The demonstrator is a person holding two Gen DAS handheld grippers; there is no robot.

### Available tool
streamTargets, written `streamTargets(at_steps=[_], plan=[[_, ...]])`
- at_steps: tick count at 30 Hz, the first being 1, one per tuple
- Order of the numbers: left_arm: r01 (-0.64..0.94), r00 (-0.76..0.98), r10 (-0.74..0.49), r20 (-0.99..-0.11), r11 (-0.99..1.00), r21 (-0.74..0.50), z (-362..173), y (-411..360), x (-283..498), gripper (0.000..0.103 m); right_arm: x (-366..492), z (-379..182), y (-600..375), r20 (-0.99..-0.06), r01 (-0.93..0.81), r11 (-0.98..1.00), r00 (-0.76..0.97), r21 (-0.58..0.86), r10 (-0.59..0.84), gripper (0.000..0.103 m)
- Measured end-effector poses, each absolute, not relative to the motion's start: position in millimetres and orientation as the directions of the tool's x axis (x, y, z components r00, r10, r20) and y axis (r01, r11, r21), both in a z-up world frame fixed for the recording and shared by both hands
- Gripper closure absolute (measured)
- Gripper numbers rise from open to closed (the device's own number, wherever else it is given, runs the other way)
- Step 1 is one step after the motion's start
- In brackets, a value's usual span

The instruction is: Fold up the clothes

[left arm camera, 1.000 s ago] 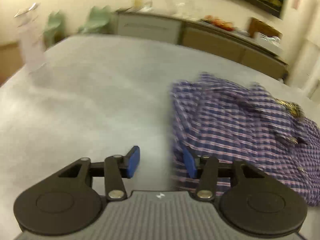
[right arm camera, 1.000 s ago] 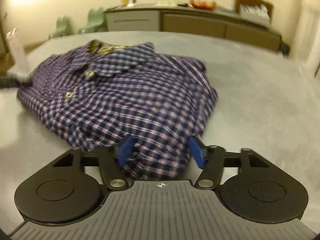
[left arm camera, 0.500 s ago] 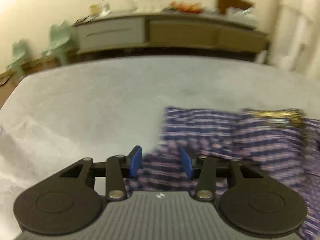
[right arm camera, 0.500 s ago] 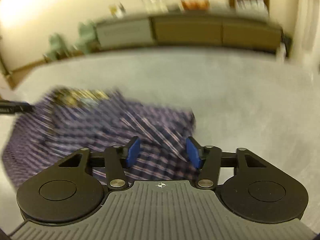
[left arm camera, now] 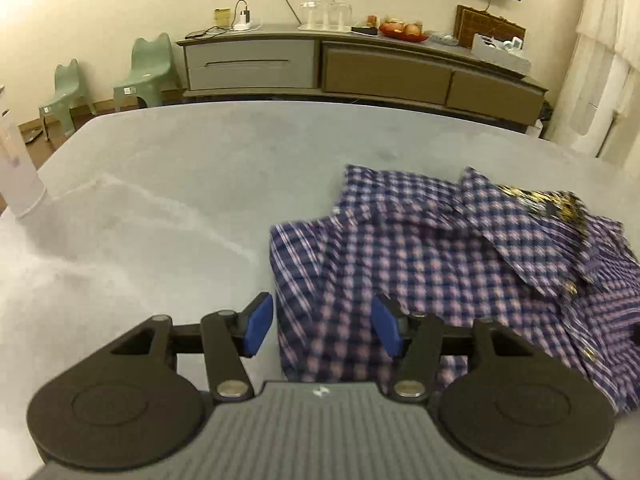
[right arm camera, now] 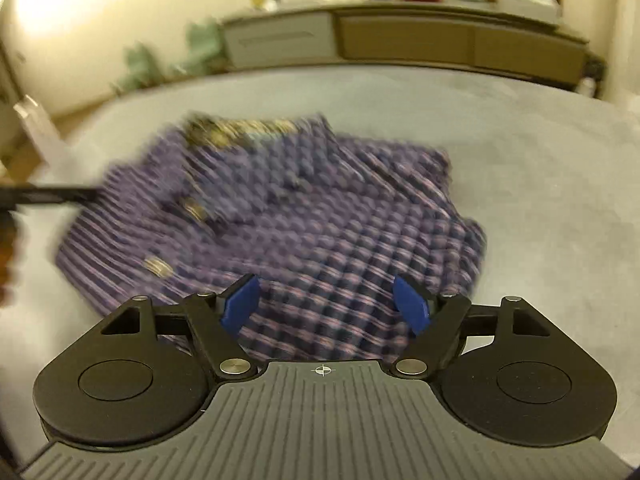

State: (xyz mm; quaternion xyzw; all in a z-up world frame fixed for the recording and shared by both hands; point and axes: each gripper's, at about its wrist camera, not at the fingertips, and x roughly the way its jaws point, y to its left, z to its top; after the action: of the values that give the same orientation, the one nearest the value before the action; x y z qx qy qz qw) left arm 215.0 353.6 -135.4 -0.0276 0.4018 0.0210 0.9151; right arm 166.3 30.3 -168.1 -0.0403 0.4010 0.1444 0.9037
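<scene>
A purple-and-white checked shirt (left arm camera: 440,264) lies folded in a bundle on the grey table (left arm camera: 180,184), collar and buttons on top. My left gripper (left arm camera: 323,328) hovers at the shirt's left edge. Its jaws are opening, and the cloth edge lies between the blue pads without being pinched. In the right wrist view the same shirt (right arm camera: 304,216) is blurred. My right gripper (right arm camera: 326,306) stands over its near edge with jaws opening wide and cloth below the gap, not gripped. A dark bar of the left gripper (right arm camera: 48,195) reaches the shirt's left side.
A white cylinder (left arm camera: 16,168) stands at the table's left edge. Beyond the table are a long low sideboard (left arm camera: 360,68) with dishes and fruit on top, and two small green chairs (left arm camera: 148,68). Bare table surface stretches left of and behind the shirt.
Both pairs of jaws stand wider than half a second ago. The left view has shifted, so the shirt's left edge sits between the pads. More of the shirt shows in the right view.
</scene>
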Motion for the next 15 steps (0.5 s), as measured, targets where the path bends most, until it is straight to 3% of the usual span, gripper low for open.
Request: streamTargets(at_steps=[2, 6, 9, 12, 15], plan=[[-0.05, 0.684, 0.007, -0.73, 0.998, -0.037, -133, 348, 206, 0.046, 154, -165, 32, -0.704, -0.25, 0.968, 0.693, -0.032, 0.156, 0.025], [-0.003, 0.673, -0.034, -0.738, 0.999, -0.048, -141, 324, 186, 0.041, 119, -143, 38, -0.602, -0.325, 0.944, 0.743, 0.058, 0.293, 0.022], [0.015, 0.665, -0.044, -0.745, 0.999, -0.046, -154, 310, 189, 0.036, 121, -150, 62, -0.628, -0.392, 0.918, 0.698, 0.065, 0.343, 0.022], [0.034, 0.676, -0.044, -0.735, 0.999, -0.029, -165, 300, 200, 0.028, 138, -174, 66, -0.699, -0.358, 0.933, 0.659, 0.034, 0.278, 0.024], [0.063, 0.687, -0.044, -0.725, 0.998, -0.002, -170, 287, 215, 0.024, 150, -182, 70, -0.695, -0.337, 0.941, 0.683, -0.026, 0.226, 0.025]])
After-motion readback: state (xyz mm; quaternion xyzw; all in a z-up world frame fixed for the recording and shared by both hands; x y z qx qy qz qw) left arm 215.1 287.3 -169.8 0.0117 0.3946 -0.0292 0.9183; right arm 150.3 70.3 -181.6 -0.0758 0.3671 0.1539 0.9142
